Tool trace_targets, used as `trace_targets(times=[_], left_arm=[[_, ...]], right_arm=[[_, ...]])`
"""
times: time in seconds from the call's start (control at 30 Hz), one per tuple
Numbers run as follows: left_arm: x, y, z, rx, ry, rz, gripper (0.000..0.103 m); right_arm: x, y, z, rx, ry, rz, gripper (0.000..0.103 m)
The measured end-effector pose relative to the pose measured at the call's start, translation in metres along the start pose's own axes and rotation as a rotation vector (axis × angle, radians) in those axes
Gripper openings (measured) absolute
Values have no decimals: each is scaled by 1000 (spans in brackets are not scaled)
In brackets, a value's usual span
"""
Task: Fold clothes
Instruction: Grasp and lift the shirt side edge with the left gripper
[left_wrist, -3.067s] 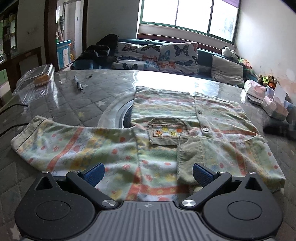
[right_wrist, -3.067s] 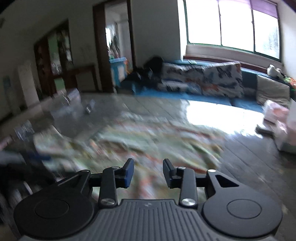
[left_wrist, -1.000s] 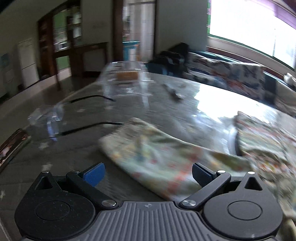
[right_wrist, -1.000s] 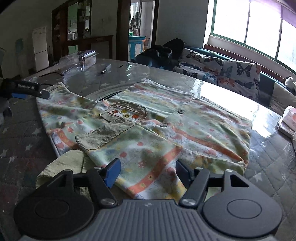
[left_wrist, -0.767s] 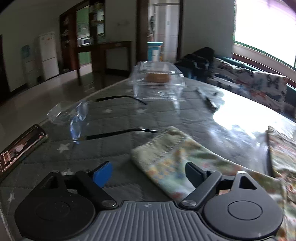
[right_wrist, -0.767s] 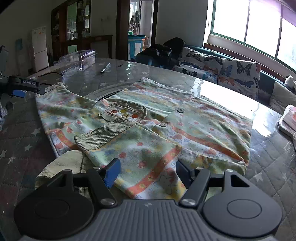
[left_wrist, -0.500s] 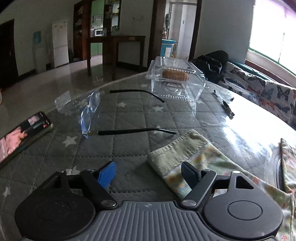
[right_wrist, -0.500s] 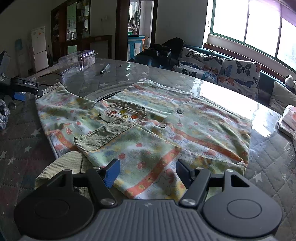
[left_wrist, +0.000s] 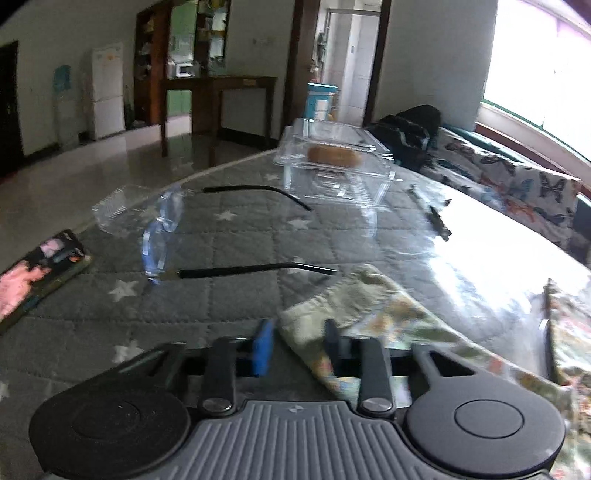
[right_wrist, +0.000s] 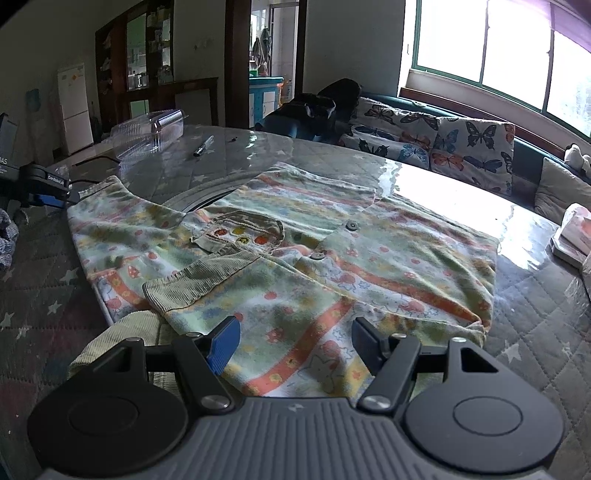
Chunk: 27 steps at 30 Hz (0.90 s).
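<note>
Grey quilted table (left_wrist: 229, 236) under a glossy cover carries my work. Across it lies the patterned shirt (right_wrist: 295, 251), spread flat, its near sleeve folded in. My left gripper (left_wrist: 295, 343) is closing on the far sleeve's cuff (left_wrist: 314, 317); the cloth sits between the jaws. My right gripper (right_wrist: 291, 343) hovers apart over the shirt's near hem, gripping nothing. Glasses (left_wrist: 162, 229), a phone (left_wrist: 33, 273) and a clear box (left_wrist: 336, 162) sit beyond the cuff.
</note>
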<state>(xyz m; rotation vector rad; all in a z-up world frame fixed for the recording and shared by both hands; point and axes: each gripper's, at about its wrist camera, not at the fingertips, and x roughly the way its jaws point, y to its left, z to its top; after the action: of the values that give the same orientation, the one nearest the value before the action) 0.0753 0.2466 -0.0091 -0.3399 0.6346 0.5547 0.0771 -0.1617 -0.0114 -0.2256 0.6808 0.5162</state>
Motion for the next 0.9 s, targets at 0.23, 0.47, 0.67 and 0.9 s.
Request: trace_targets(times=[0.23,0.47,0.67,0.9], left_arm=[[-31,-20,7,-29,-5,-171,6],[-82,-71,6,42,-30,-389,5],[-84,-84,0,71,-32,-363,7],[-58,-34,-7,15,-42,-146,37]], right_arm=[[-9,-5,0,24,-29,-11,69],[-22,-16,-5,68,-65,-27,69],[-30,-23,-10,86,-76,-33,69],[-25,-23,-10,89,-65,-25,69]])
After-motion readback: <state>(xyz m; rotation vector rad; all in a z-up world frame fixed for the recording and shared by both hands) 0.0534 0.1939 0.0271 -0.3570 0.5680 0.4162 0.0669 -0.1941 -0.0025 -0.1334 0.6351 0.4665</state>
